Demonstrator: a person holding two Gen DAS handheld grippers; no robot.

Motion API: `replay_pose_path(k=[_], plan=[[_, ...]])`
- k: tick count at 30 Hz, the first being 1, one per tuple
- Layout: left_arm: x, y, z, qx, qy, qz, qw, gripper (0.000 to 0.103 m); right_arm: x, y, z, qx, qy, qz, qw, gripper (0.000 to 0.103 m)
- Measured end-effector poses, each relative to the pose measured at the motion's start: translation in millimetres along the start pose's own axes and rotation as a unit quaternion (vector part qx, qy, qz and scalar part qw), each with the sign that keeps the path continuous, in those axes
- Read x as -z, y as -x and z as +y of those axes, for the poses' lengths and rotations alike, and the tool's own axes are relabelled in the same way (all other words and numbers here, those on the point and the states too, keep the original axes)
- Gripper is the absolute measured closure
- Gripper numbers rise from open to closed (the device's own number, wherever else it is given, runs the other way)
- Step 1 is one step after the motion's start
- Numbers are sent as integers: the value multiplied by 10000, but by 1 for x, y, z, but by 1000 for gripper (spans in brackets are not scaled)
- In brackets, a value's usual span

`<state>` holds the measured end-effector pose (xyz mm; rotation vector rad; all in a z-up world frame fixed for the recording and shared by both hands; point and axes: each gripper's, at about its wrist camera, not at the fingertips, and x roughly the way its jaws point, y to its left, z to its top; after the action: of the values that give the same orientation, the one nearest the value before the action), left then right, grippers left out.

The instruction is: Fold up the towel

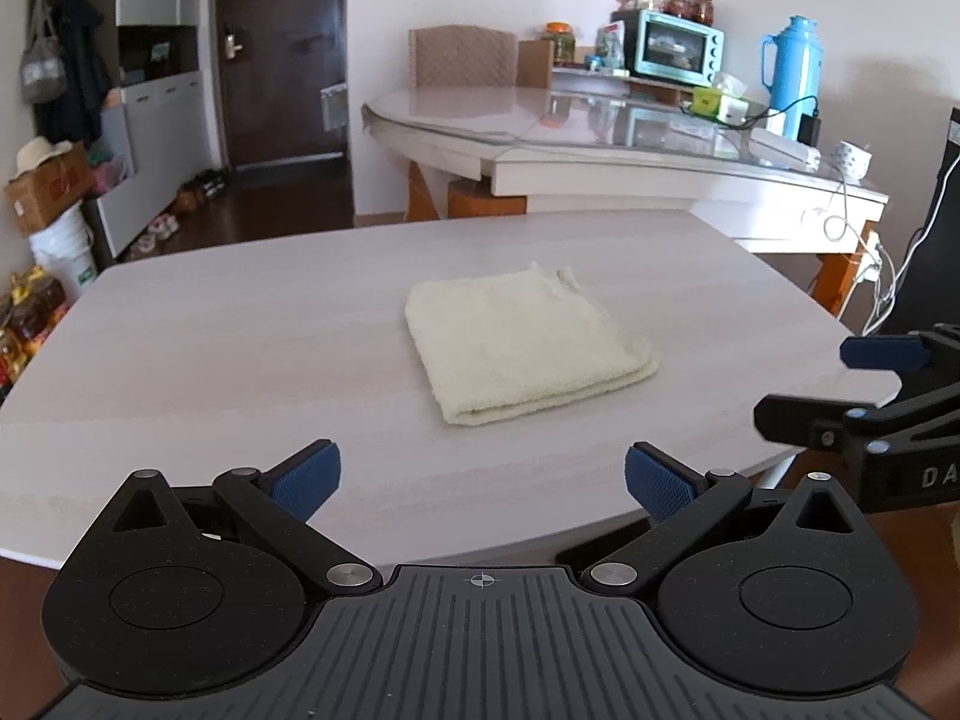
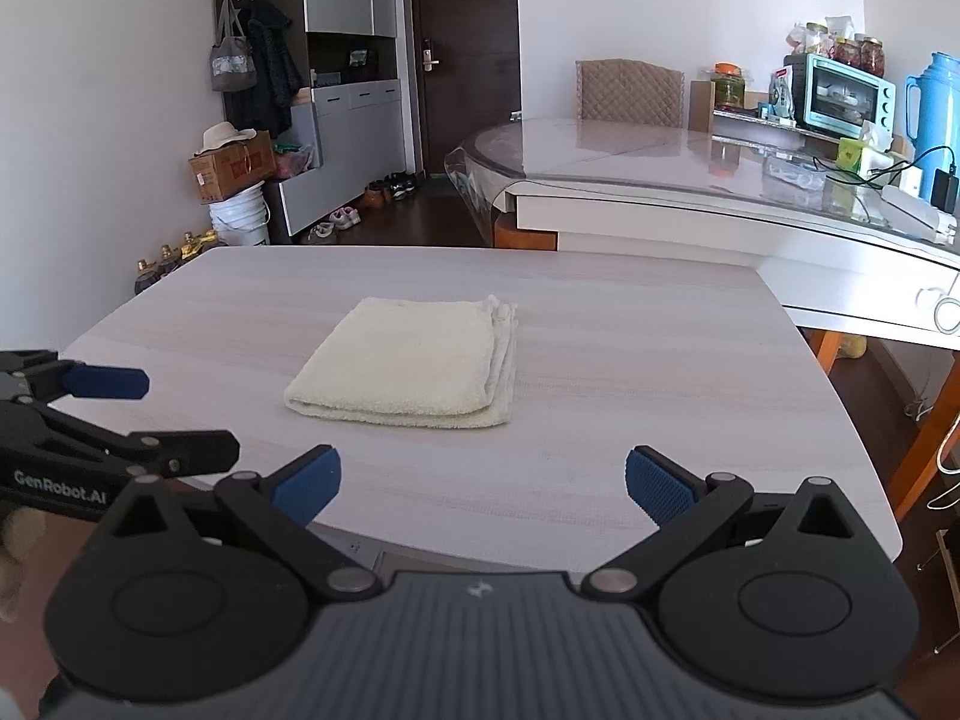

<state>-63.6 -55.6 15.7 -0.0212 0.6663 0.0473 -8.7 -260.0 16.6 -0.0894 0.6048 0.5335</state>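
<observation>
Nearest the lens in each wrist view, black linkage arms carry blue ribbed pads spread wide with nothing between them: the left gripper (image 1: 483, 480) and the right gripper (image 2: 483, 483) are both released, hanging over the near edge of the pale wood-grain rectangular table (image 1: 240, 348). Beyond them, near the table's middle and well apart from both tools, lies the cream terry towel (image 1: 522, 342), already folded into a thick square with its layered edges stacked flush; a frayed corner pokes out at its far side.

Bare tabletop surrounds the towel on every side, with the widest stretch toward the left edge. The left view catches the right gripper entering from its right margin; the right view (image 2: 408, 360) shows the left gripper (image 2: 144, 414) at its left margin, with a "GenRobot.AI" label on the body.

Farther back stands a white glass-topped dining table (image 1: 600, 132) bearing a turquoise toaster oven (image 1: 678, 48) and a blue thermos jug (image 1: 792, 72). A dark wooden door (image 2: 465, 54) and grey cabinets (image 2: 354, 114) close the room; only the right view shows the shoes (image 2: 372, 198) on the floor clearly.
</observation>
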Motion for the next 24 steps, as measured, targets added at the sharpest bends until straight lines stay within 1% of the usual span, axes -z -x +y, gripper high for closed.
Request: replay_pose_path(k=[10,24], plan=[[-1,-1,1,-46,-8,23,10000,0,-2,1,2,-27,31,-12,10000,1],[-1,-3,-2,-8,-29,-16,10000,0,-2,0,2,-65,73,-8,10000,1]])
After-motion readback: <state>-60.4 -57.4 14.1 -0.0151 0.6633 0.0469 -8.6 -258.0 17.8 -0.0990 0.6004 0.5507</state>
